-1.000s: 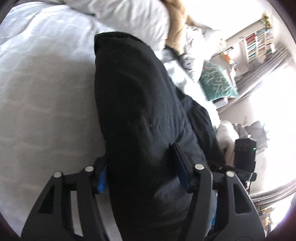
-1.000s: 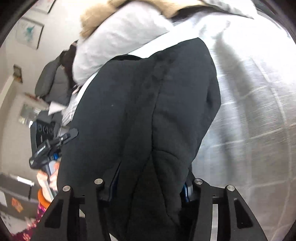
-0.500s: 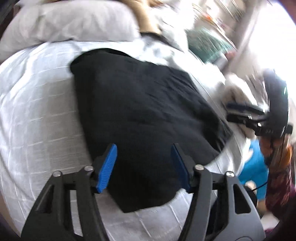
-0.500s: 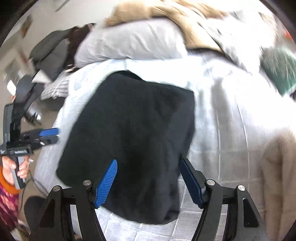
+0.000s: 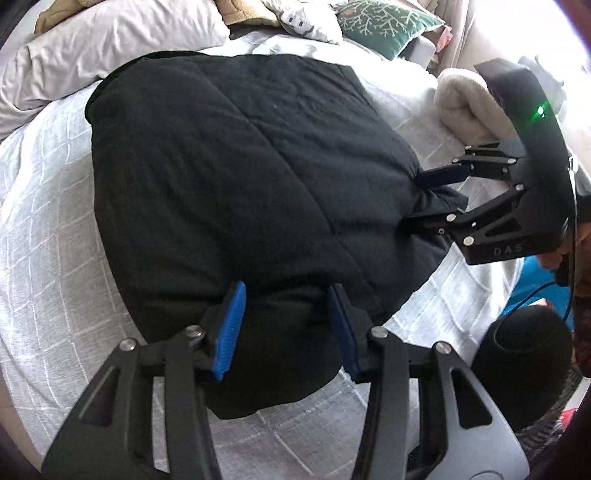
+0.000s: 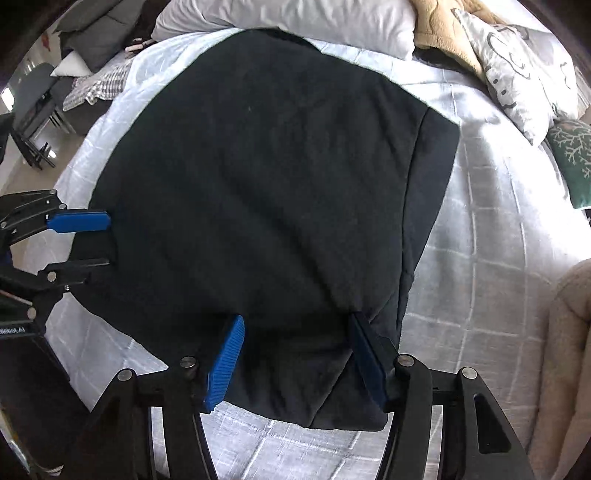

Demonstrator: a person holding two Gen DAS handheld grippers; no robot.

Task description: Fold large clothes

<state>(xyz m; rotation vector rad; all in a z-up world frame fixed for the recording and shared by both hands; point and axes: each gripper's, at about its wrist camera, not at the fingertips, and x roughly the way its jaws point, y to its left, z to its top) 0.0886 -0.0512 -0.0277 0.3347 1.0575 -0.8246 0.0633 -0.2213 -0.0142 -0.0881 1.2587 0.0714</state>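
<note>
A large black garment (image 5: 240,177) lies folded into a thick rectangle on the grey-white checked bedspread (image 5: 48,229); it also fills the right wrist view (image 6: 266,192). My left gripper (image 5: 286,325) is open, its blue pads straddling the garment's near edge. My right gripper (image 6: 295,354) is open too, jaws either side of the garment's near corner. Each gripper shows in the other's view: the right one (image 5: 428,199) at the garment's right edge, the left one (image 6: 92,240) at its left edge.
Grey pillows (image 5: 110,40) and a tan blanket (image 6: 439,26) lie at the head of the bed. A green patterned cushion (image 5: 384,22) and a cream fleece blanket (image 5: 465,103) sit to the right. Chairs (image 6: 33,110) stand beside the bed.
Both grippers held the garment lifted a second ago. They have let it go, and it now lies flat on the bed with both jaws open around its near edge.
</note>
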